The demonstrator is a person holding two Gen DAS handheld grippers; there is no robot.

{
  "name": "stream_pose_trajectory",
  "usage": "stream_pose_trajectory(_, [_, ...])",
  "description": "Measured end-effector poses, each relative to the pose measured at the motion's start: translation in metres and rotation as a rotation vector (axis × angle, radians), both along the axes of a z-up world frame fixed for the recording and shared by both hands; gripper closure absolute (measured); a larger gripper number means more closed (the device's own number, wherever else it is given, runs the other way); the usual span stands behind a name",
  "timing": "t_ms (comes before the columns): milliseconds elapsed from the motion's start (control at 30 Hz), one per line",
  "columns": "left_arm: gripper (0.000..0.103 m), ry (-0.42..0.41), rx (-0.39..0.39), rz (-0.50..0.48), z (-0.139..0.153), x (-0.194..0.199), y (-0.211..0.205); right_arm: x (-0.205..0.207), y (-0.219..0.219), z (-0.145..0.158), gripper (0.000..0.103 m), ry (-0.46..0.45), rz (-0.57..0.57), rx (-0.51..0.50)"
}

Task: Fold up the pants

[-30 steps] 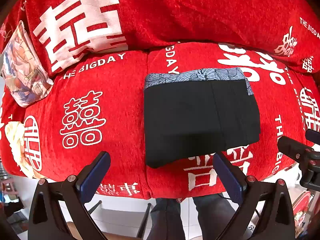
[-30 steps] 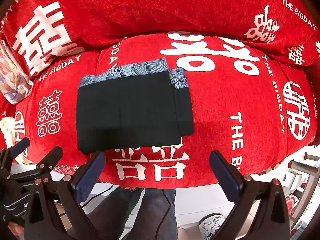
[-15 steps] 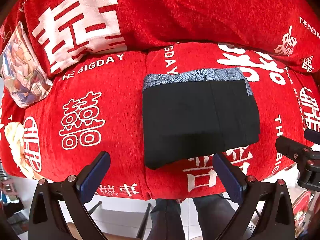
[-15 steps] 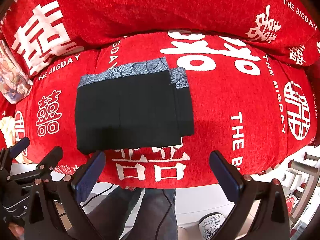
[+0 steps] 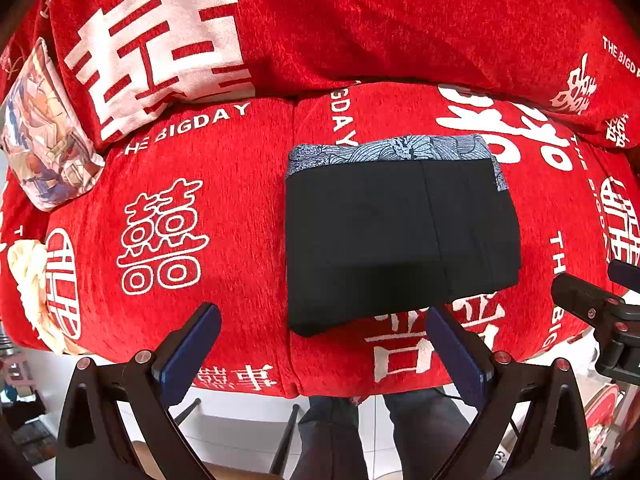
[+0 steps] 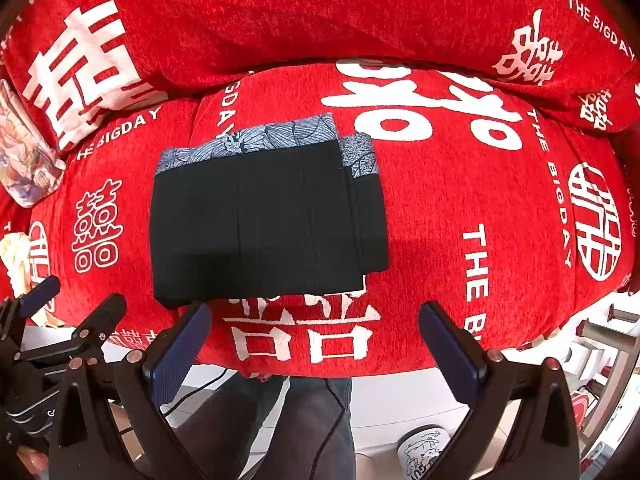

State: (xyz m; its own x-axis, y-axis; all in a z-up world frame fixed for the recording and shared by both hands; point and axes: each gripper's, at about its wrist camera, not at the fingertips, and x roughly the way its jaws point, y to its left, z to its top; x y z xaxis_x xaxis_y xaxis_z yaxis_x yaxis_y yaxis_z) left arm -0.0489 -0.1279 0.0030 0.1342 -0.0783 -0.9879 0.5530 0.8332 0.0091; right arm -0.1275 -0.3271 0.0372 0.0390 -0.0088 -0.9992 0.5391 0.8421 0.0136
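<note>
pillow point(image 5: 44, 132): patterned, far left of left gripper, against sofa back
left gripper point(image 5: 324, 344): jaws wide apart, holding nothing, hovering off sofa front edge
pants point(image 5: 396, 236): black, folded into a flat rectangle, blue-grey print waistband on far side; on the seat just ahead of both grippers, slightly right of left, left of right
sofa point(image 6: 460, 208): red cover, white characters
right gripper point(image 6: 316, 340): jaws wide apart, empty, apart from pants

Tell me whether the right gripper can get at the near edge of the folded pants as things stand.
Probably yes. The right gripper is open and empty, and the pants lie flat on the red sofa cover just ahead of its left finger. Nothing lies between them.
</note>
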Motion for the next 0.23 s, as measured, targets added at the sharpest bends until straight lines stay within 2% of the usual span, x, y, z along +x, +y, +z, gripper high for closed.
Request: stream_pose_trajectory(233, [0.000,-0.004,-0.010,-0.010,0.0016,-0.0021,-0.0027,-0.0007,0.0012,-0.0012,0.000,0.001,0.000,-0.001])
